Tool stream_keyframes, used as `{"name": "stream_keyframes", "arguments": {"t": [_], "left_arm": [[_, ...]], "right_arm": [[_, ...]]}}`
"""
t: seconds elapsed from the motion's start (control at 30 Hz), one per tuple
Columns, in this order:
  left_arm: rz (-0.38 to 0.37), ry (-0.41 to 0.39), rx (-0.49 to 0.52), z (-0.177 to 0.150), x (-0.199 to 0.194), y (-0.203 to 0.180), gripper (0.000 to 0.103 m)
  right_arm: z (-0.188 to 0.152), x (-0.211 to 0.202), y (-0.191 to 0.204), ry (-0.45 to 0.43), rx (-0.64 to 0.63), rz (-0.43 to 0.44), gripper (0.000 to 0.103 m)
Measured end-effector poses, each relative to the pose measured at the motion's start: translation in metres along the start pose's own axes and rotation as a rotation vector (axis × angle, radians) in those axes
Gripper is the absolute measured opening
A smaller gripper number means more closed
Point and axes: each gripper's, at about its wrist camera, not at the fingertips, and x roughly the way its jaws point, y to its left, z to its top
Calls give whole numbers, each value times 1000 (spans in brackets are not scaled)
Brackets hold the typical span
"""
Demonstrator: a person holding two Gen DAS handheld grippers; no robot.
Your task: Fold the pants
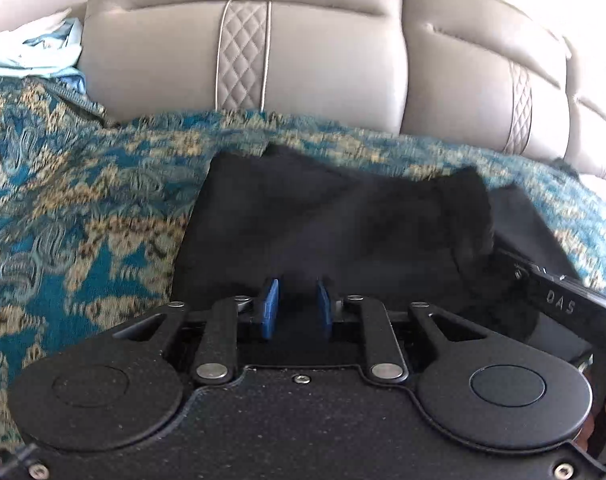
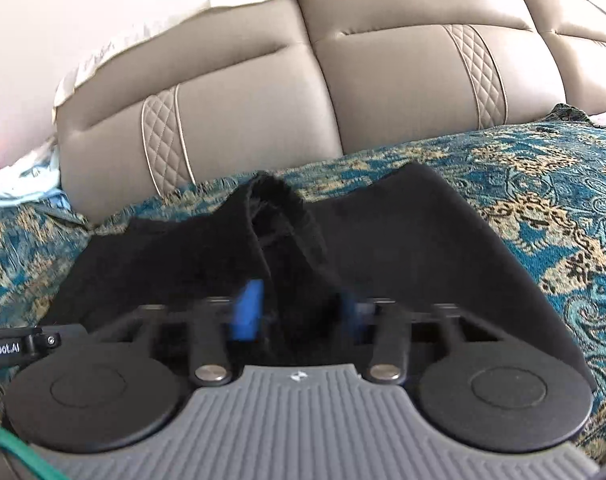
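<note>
Black pants (image 1: 335, 232) lie on a blue and gold patterned bedspread (image 1: 83, 200), near the headboard. My left gripper (image 1: 297, 308) sits over their near edge with a narrow gap between its blue pads (image 1: 270, 308); black cloth fills the gap, and I cannot tell whether it is pinched. In the right wrist view the pants (image 2: 403, 248) rise in a raised fold (image 2: 279, 216) that runs down between the blue pads (image 2: 247, 312) of my right gripper (image 2: 299, 312). Those pads stand apart with cloth between them, blurred. The right gripper's body shows at the left view's right edge (image 1: 563, 304).
A padded grey-beige headboard (image 1: 323, 52) stands close behind the pants. Light blue and white cloth (image 1: 31, 48) is bunched at the far left. The patterned bedspread (image 2: 543, 200) extends on both sides of the pants.
</note>
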Motion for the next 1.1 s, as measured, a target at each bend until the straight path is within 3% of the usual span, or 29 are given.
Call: {"name": "stream_keyframes", "arguments": {"t": [0.17, 0.43, 0.67, 0.8, 0.83, 0.9, 1.0, 1.1], "left_arm": [[20, -59, 26, 25, 3, -1, 16], [71, -54, 49, 51, 48, -7, 16], [100, -54, 69, 54, 78, -19, 19], [132, -72, 126, 50, 80, -31, 19], [136, -78, 137, 49, 78, -33, 19], [117, -90, 143, 49, 72, -36, 22], [94, -88, 140, 51, 68, -38, 27], [104, -77, 145, 51, 72, -40, 27]], "right_arm": [[2, -7, -7, -23, 39, -21, 16], [1, -33, -21, -121, 27, -144, 14], [2, -40, -51, -101, 52, -270, 16], [-1, -39, -58, -102, 41, -364, 27], [0, -41, -57, -119, 29, -405, 45], [3, -45, -57, -166, 15, -467, 58], [14, -49, -60, -218, 12, -370, 76], [25, -40, -57, -187, -6, -208, 82]]}}
